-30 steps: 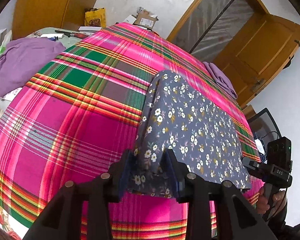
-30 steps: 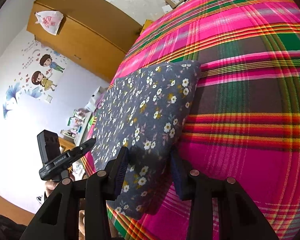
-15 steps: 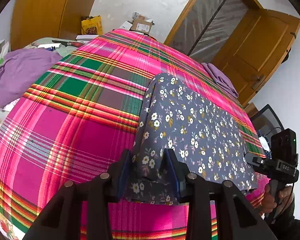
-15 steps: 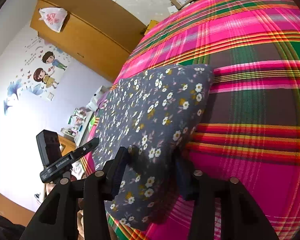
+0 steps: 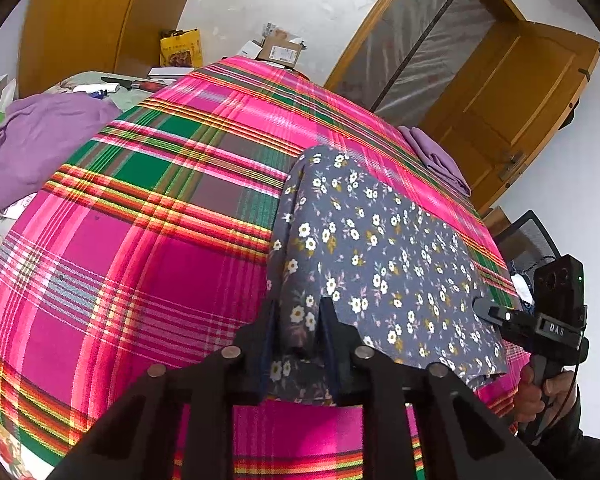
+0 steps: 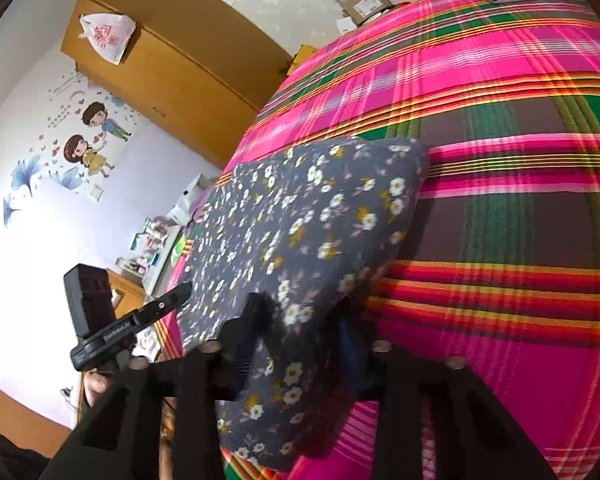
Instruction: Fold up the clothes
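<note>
A grey-blue floral cloth [image 5: 380, 248] lies folded flat on the pink plaid bedspread [image 5: 140, 260]. My left gripper [image 5: 298, 320] straddles its near left corner. Its jaws are closing, with a raised ridge of the fabric between them. In the right wrist view the same cloth [image 6: 300, 220] drapes over my right gripper [image 6: 302, 328]. Those jaws are closing too, with the near right edge bunched between them, and that edge looks a little lifted off the bedspread [image 6: 500, 240]. The picture there is blurred.
A loose purple garment [image 5: 40, 140] lies off the bed's left side. A folded purple one [image 5: 436, 156] sits near the far right edge by the wooden door [image 5: 520, 100]. A cardboard box [image 5: 284, 50] is beyond the bed's far end, and a wardrobe [image 6: 172, 72] stands along the wall.
Both pairs of jaws have narrowed around the cloth's near edge. In the right wrist view the fabric has bunched up and risen slightly. Neither hand has shifted noticeably.
</note>
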Demonstrator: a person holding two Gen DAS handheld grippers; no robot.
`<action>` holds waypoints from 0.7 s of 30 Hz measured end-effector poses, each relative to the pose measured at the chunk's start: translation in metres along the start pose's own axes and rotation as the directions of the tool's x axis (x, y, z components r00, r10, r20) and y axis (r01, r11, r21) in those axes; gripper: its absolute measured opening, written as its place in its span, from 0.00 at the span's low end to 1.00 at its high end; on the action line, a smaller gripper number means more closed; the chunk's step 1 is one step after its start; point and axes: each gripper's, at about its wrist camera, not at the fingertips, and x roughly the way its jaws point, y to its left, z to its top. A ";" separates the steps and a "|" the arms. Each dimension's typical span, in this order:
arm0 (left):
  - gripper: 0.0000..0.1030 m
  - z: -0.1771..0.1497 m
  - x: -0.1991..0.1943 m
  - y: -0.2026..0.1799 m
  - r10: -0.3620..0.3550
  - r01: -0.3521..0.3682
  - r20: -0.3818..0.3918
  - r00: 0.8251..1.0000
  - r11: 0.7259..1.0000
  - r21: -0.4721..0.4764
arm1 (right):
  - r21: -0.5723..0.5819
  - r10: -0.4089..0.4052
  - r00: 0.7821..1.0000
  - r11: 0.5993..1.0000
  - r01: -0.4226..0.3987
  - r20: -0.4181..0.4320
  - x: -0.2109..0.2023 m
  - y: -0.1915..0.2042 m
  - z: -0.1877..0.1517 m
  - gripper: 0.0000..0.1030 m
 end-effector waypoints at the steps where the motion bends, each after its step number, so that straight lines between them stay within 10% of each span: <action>1: 0.20 0.000 0.000 -0.001 0.001 -0.001 -0.002 1.000 1.000 0.004 | 0.004 0.012 1.000 1.000 -0.012 0.007 -0.002 0.000 0.001 0.24; 11: 0.20 -0.013 -0.003 -0.014 -0.042 0.043 -0.034 0.999 0.999 0.010 | -0.027 0.019 0.999 0.999 -0.019 0.029 -0.017 -0.007 0.022 0.18; 21: 0.29 -0.012 0.001 -0.004 -0.046 0.042 -0.050 0.998 0.997 -0.068 | 0.042 0.039 0.998 0.998 -0.037 -0.042 -0.010 -0.025 0.008 0.39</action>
